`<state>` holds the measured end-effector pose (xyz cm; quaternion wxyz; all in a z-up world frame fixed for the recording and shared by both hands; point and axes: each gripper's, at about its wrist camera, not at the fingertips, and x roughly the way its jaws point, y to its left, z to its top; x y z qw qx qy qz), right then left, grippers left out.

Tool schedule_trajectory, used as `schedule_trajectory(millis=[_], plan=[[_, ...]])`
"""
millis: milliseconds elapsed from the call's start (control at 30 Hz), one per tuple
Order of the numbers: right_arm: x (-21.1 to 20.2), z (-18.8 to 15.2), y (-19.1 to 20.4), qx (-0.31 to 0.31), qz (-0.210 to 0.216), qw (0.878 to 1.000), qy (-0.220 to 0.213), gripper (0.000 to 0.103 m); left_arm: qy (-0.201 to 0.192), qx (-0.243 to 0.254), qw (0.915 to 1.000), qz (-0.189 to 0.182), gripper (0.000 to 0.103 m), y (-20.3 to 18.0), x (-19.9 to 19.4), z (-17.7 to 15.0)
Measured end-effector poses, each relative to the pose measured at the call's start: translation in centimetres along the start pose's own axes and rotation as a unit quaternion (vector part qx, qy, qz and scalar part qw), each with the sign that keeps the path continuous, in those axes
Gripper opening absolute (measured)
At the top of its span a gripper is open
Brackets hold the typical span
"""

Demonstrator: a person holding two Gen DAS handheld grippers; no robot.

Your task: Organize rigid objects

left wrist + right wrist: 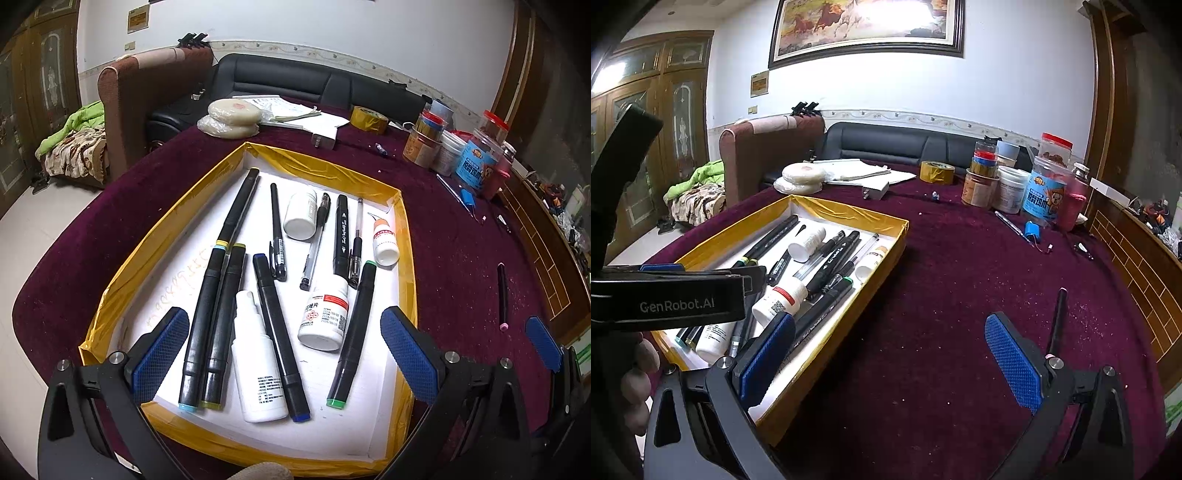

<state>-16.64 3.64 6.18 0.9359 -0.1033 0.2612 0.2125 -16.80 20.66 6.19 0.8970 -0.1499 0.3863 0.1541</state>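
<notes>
A shallow white tray with a gold rim [325,168] [849,212] lies on the maroon tablecloth. It holds several black markers [238,206], pens [277,229], and white bottles [325,319] [779,299]. My left gripper [284,354] is open and empty, hovering over the tray's near end. My right gripper [890,358] is open and empty, over the cloth at the tray's right edge; its blue pad [543,343] shows in the left wrist view. A black pen with a pink end [501,295] [1057,317] lies on the cloth right of the tray.
At the table's back stand jars and tubs [1045,192], a roll of yellow tape [937,171], a charger plug [875,191], papers and two round white cakes [803,175]. A blue battery pack [1032,229] and a pen lie at the right. Armchair and sofa stand behind.
</notes>
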Motion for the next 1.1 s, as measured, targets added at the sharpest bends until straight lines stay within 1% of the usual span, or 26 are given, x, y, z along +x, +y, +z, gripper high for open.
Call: schedule_trajectory(millis=[767,933,1033,1100], plan=[[0.1,-0.2,-0.7,0.004,-0.001,1.0,0.007,0.101,0.01,0.005,0.9999,0.004,0.103,-0.9,0.3,-0.4],[0.0,-0.2,-1.8,0.014,-0.003,1.0,0.013,0.101,0.008,0.006,0.9999,0.007,0.103,-1.1,0.2,-0.3],[-0.3,0.0,-3.6,0.028,-0.009,0.999,0.017,0.101,0.018,0.007,0.9998,-0.004,0.103,-1.5,0.2,0.0],[-0.6,0.0,-5.3,0.044,-0.021,0.999,0.013,0.101,0.028,0.006,0.9993,-0.022,0.103,-1.9,0.2,0.1]])
